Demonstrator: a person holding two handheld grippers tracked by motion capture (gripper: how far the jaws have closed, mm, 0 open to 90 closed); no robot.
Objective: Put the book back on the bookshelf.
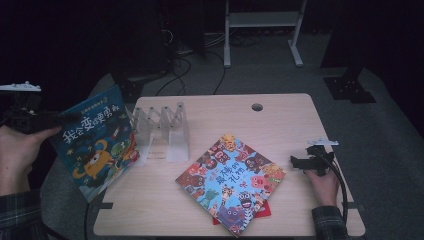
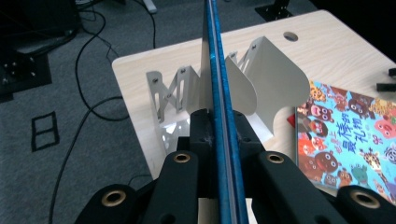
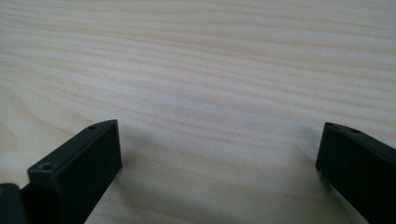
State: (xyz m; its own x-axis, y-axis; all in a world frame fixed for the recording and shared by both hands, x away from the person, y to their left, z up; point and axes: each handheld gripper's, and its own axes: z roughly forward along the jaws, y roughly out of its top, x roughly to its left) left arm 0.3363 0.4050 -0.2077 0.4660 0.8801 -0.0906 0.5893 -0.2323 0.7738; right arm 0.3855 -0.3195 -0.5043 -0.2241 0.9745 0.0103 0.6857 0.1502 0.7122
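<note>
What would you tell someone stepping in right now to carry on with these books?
Left gripper: shut on the blue book, held upright off the table's left edge, beside the rack.
Right gripper: open, resting on the table at the right, holding nothing.
Second book: flat on the table, with something red under it.
Done: blue book picked up.
Left: likely slot it into the rack, then the second book.

blue book (image 1: 95, 150): orange monster | flat book (image 1: 231, 182): multicoloured animal faces | rack (image 1: 160, 131): white | table (image 1: 290, 120): pale wood

Black jaws w/ brass screws, plaid sleeves (image 1: 327, 220)
</note>
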